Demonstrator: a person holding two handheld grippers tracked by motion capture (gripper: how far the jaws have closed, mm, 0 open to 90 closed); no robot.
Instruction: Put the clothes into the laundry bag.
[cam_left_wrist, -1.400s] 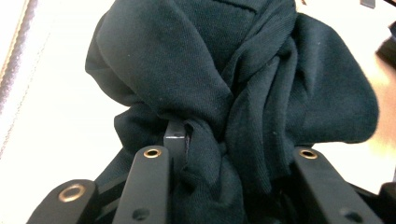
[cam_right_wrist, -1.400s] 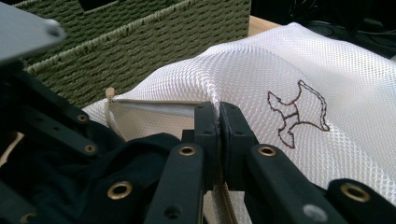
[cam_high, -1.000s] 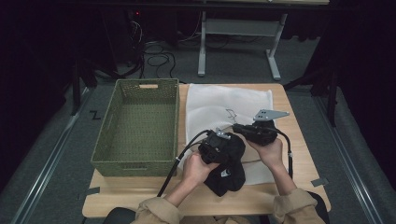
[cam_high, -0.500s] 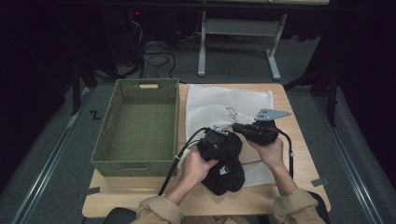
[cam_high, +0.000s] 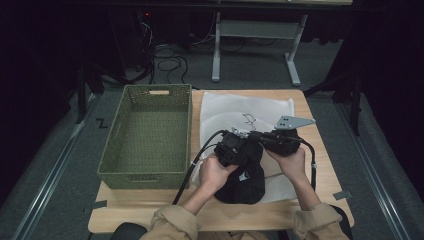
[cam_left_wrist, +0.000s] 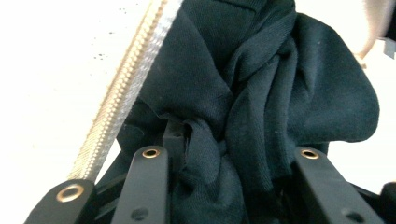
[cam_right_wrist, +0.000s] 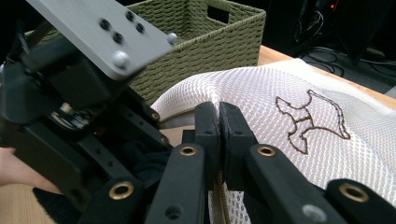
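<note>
left claw (cam_high: 235, 147): jaws partly closed, bunched folds of the black knit garment (cam_left_wrist: 261, 107) clamped between them; in the left gripper view the cloth fills the gap.
right claw (cam_right_wrist: 218, 122): jaws fully together, pinching the rim of the white mesh laundry bag (cam_right_wrist: 299, 112) at its opening, next to the zipper (cam_left_wrist: 122, 88).
garment position: on the wooden surface (cam_high: 150, 220) at the near side, lying over the bag's near end, right of the green woven basket (cam_high: 145, 135); touching both claws.
key relation: bag mouth sits just beside and ahead of the left claw; right claw holds the rim from the person's right, the two claws nearly touching. Bag's long axis runs away from the person.
nearer hand: left, it already has the cloth.
next move (judgement): push the garment forward through the mouth while the right claw keeps the rim lifted.
risk: cloth snagging on the zipper teeth.
</note>
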